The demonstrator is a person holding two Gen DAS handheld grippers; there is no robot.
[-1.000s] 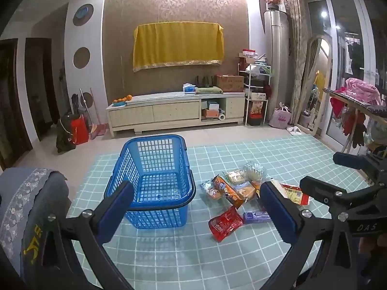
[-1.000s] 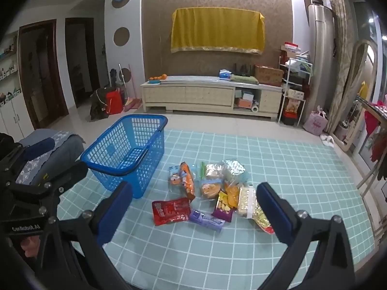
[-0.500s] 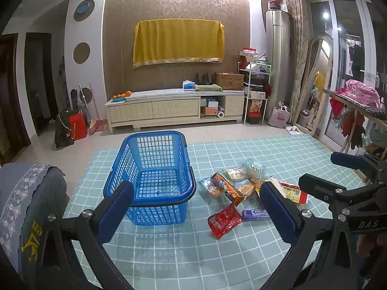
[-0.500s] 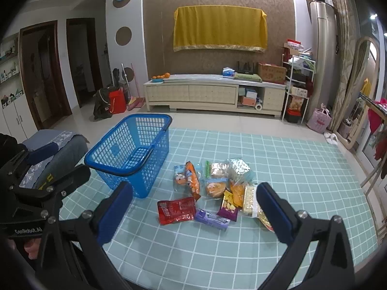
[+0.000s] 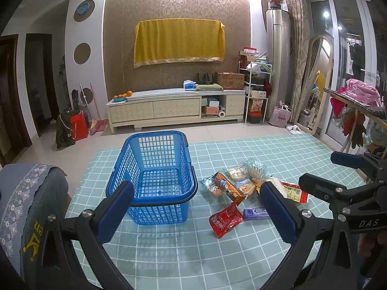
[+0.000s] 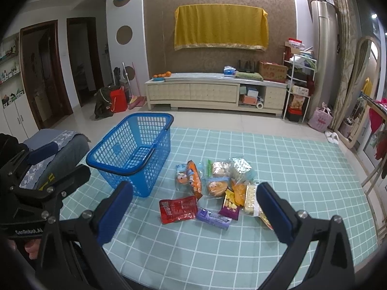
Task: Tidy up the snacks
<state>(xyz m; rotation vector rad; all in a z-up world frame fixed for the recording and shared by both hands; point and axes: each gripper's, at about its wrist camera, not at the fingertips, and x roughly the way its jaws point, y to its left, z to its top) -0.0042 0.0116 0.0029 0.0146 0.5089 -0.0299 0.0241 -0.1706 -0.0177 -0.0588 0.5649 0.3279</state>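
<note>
- Several plastic-wrapped snack packets [image 6: 217, 188] lie clustered near the middle of the teal checked floor mat [image 6: 290, 169], just right of the blue perforated plastic basket [image 6: 135, 149].
- One flat red foil packet [image 6: 177, 209] and a purple wrapped bar [image 6: 212, 217] lie nearest the mat's front edge.
- Left gripper [image 5: 197, 212]: fingers released, spread wide, holding nothing.
- Right gripper [image 6: 194, 215]: fingers released, spread wide, holding nothing.
</note>
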